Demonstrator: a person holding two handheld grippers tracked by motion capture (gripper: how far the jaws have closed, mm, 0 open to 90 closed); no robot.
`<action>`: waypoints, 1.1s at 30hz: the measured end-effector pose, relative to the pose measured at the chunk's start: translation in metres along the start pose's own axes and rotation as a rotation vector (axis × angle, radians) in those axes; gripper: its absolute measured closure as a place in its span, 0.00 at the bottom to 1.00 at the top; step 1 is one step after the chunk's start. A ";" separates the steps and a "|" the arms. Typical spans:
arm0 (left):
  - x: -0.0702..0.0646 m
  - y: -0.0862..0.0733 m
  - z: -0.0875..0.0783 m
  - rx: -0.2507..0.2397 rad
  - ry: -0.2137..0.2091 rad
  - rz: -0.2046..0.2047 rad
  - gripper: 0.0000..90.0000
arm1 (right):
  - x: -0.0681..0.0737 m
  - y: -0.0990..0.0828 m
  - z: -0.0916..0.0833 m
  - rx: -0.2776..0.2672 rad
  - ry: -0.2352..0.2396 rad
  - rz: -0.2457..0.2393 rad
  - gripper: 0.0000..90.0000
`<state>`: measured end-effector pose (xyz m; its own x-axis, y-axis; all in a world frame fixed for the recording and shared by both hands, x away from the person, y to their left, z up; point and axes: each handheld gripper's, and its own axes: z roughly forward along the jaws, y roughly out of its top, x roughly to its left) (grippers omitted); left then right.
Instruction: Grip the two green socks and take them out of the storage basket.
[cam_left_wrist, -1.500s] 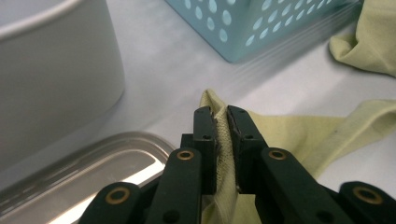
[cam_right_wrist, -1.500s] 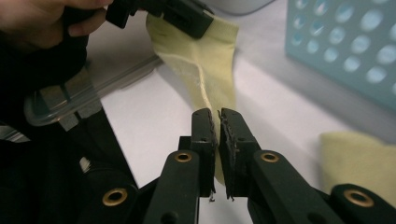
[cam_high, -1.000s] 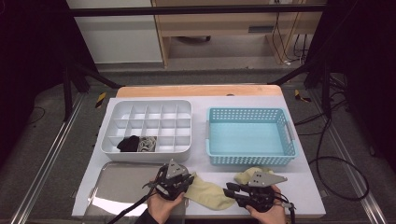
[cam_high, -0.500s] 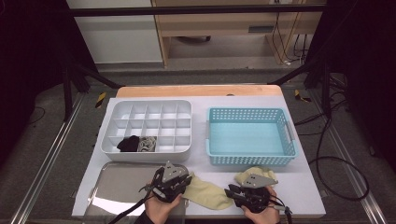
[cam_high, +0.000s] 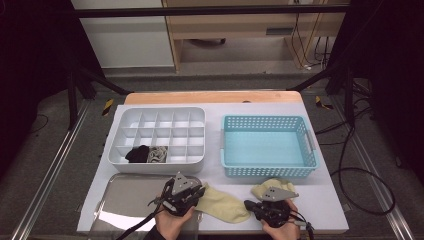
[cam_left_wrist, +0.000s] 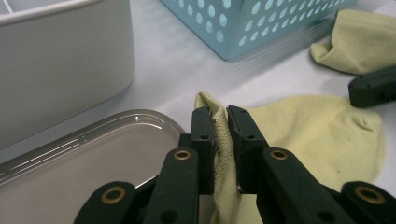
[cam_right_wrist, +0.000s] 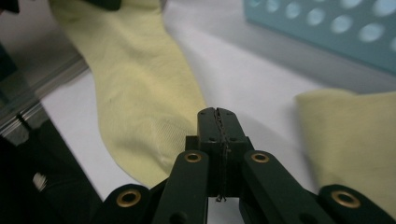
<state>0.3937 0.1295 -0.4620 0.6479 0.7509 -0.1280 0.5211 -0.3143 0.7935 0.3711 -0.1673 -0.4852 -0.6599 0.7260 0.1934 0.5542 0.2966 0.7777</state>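
Observation:
A pale yellow sock (cam_high: 223, 205) lies flat on the white table between my two grippers. My left gripper (cam_high: 192, 196) is shut on the sock's cuff edge (cam_left_wrist: 223, 135), over the corner of the metal tray (cam_left_wrist: 93, 154). My right gripper (cam_high: 251, 205) is by the sock's toe (cam_right_wrist: 140, 107). Its jaws have just been closing and now press together, with no cloth visible between them. A second yellow sock (cam_high: 270, 186) lies bunched in front of the blue basket, partly under the right gripper's plate. It also shows at the right in the right gripper view (cam_right_wrist: 350, 144).
A white compartment organizer (cam_high: 115, 132) at the back left holds a black sock (cam_high: 137, 154) and a light grey one (cam_high: 158, 155). A blue perforated basket (cam_high: 270, 120) stands at the back right. The metal tray (cam_high: 130, 187) lies at the front left.
The right hand has shifted only slightly beside the sock's toe. The left gripper, both socks and the containers keep their places.

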 end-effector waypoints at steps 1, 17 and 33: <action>0.000 0.000 0.001 -0.005 -0.001 -0.005 0.90 | -0.003 0.004 -0.001 -0.014 -0.014 -0.002 1.00; -0.007 -0.008 0.002 0.021 0.022 0.035 0.73 | -0.023 0.016 -0.006 -0.074 -0.069 -0.012 0.92; 0.000 0.000 -0.017 -0.021 0.014 0.025 0.63 | -0.066 0.000 -0.064 -0.112 -0.276 0.105 0.68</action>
<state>0.3843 0.1390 -0.4519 0.6526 0.7511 -0.1002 0.4930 -0.3204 0.8089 0.3822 -0.2549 -0.4590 -0.4309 0.8946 0.1185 0.5423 0.1518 0.8264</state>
